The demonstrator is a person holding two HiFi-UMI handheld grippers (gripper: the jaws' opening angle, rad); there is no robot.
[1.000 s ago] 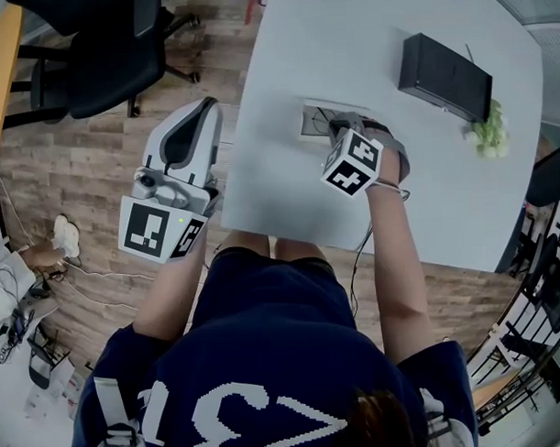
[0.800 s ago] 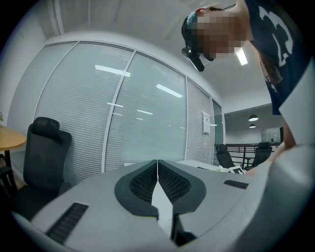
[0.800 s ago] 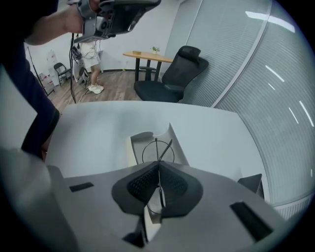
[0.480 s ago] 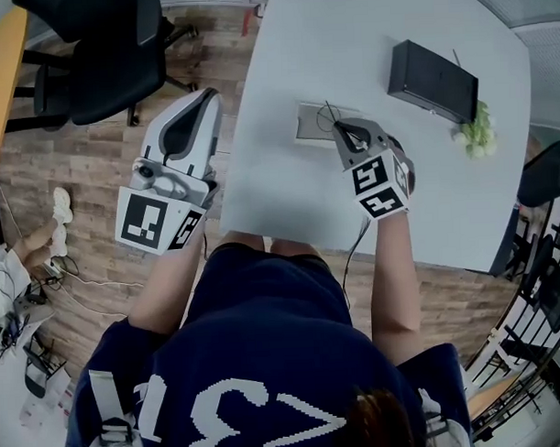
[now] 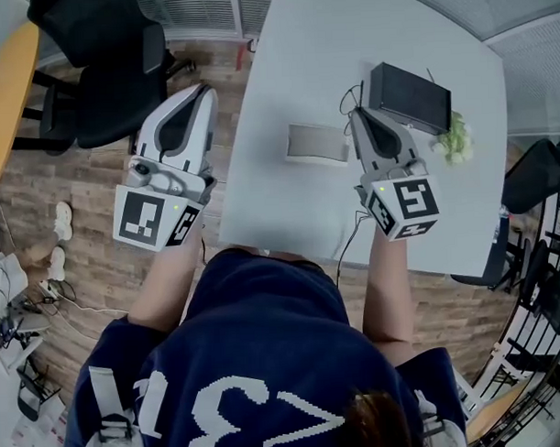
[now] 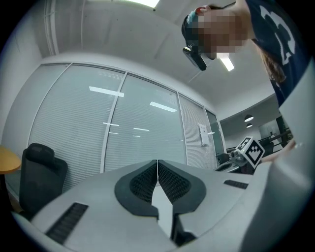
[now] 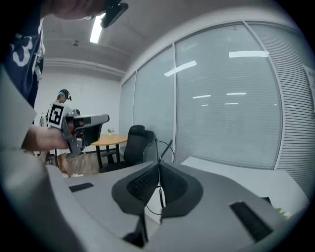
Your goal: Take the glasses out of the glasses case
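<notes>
The glasses case (image 5: pixel 314 142) is a flat grey rectangle lying on the white table (image 5: pixel 289 208). My right gripper (image 5: pixel 359 116) is raised to the right of the case and is shut on the thin wire-framed glasses (image 5: pixel 350 100). In the right gripper view (image 7: pixel 159 170) the frame is pinched between the jaws and a round lens (image 7: pixel 156 150) sticks up above them. My left gripper (image 5: pixel 202 94) hangs off the table's left edge, over the wooden floor; its jaws (image 6: pixel 157 167) are shut with nothing between them.
A black box (image 5: pixel 409 97) lies at the table's far side, just beyond the right gripper, with a small green plant (image 5: pixel 456 140) next to it. A black office chair (image 5: pixel 100 73) stands on the floor to the left. Glass partitions surround the room.
The right gripper has risen from the case, turned and moved right toward the black box, taking the glasses with it. The left gripper has barely moved.
</notes>
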